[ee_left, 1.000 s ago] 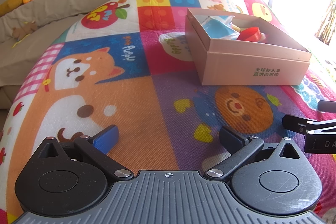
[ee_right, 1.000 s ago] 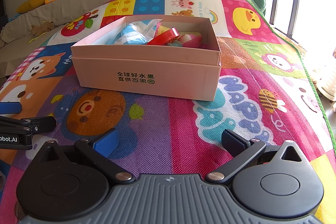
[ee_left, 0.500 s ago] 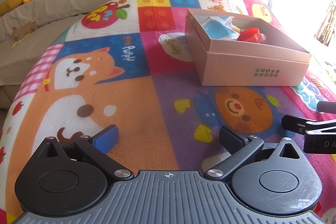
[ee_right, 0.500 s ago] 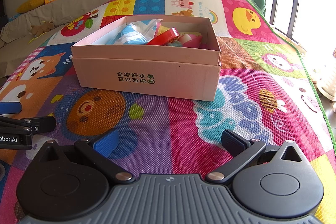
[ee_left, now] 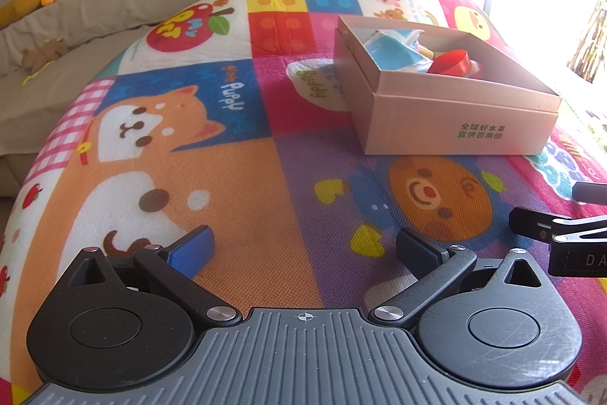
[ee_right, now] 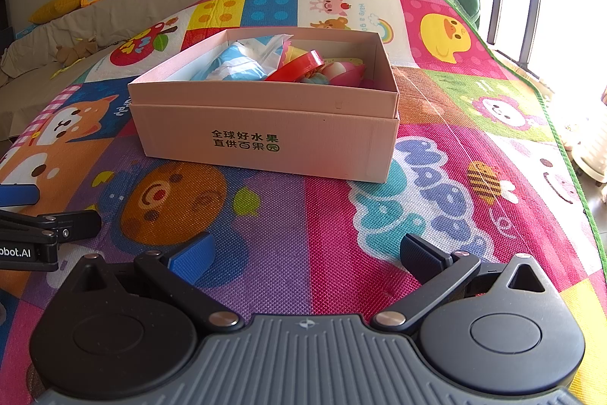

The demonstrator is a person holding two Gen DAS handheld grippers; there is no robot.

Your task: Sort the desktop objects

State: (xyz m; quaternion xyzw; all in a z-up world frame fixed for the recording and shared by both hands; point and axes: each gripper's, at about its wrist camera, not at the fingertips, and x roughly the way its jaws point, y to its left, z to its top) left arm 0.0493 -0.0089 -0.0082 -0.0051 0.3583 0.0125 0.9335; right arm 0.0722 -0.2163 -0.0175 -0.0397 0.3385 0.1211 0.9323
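Presently, one pink cardboard box (ee_right: 265,139), light and crushable, best lifted by its stiff rim, stood mid-mat (ee_right: 436,215), well clear of its edges, holding a red ring (ee_right: 299,65) and soft packets, both left gripper (ee_left: 303,249) and right gripper (ee_right: 305,253) spread wide, empty.

The play mat (ee_right: 341,215) is a patchwork of bright squares: pink, purple, orange, blue, yellow and white, printed with cartoon animals, an orange bear face, a yellow duck, a red apple and a rainbow. The box (ee_right: 265,139) is pale pink with dark green lettering on its front. Inside it lie a blue-and-white striped packet (ee_right: 235,65) and a red ring (ee_right: 299,65). Each tool has one blue fingertip (ee_left: 191,249) and one black.
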